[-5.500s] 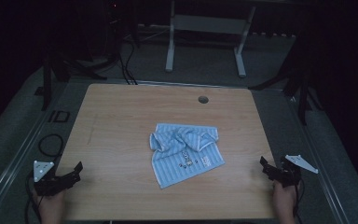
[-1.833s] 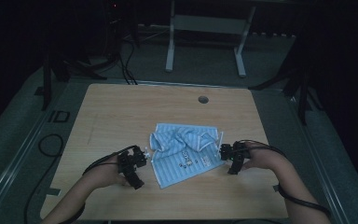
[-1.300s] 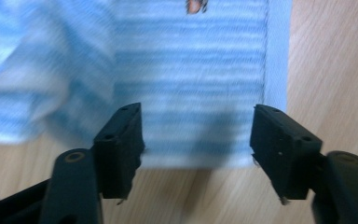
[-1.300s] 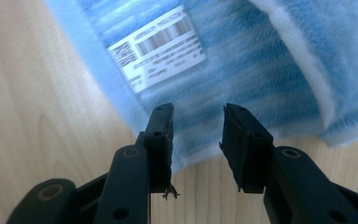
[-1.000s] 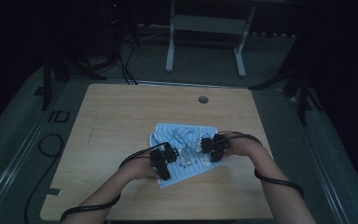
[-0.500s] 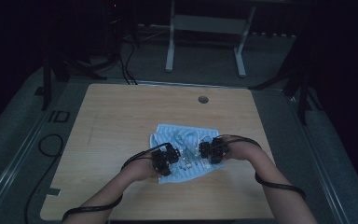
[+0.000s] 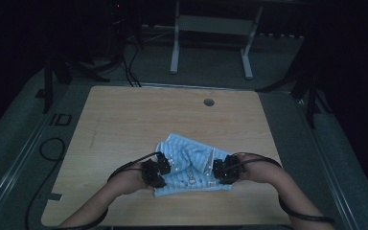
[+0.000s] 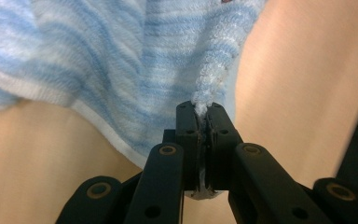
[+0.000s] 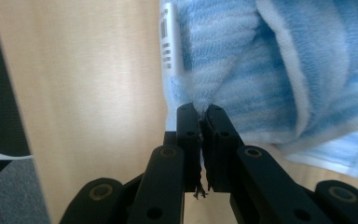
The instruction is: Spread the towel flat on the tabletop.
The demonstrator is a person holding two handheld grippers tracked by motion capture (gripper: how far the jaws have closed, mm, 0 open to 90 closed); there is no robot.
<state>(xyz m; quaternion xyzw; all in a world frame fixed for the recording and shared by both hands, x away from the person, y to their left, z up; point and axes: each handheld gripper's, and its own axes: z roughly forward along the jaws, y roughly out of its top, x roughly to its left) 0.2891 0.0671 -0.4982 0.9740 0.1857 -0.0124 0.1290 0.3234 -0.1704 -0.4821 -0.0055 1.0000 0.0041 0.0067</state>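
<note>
Left gripper (image 7: 164,165): nearest the table's front edge on the person's left, its jaws pressed together on a fuzzy hem of the towel (image 7: 189,165); in the left gripper view the gripper (image 8: 201,109) has striped terry pinched between its tips.

Right gripper (image 7: 219,170): opposite, at the towel's right side, its jaws clamped on a bunched fold just beside a white care label (image 9: 168,42), as the right gripper view (image 9: 200,112) makes plain.

Towel: blue-and-white striped, rumpled and partly doubled over, lying on the front half of the wooden table (image 7: 124,120), a little right of centre.

Progress: both grips appear secured; the cloth is not yet lifted, spread or folded flat, so nearly all the handling is judged to lie ahead. The dim high view leaves it unclear which corners are held.

Far edge: a round cable hole (image 7: 209,102) near the back of the table, well apart from the towel.
</note>
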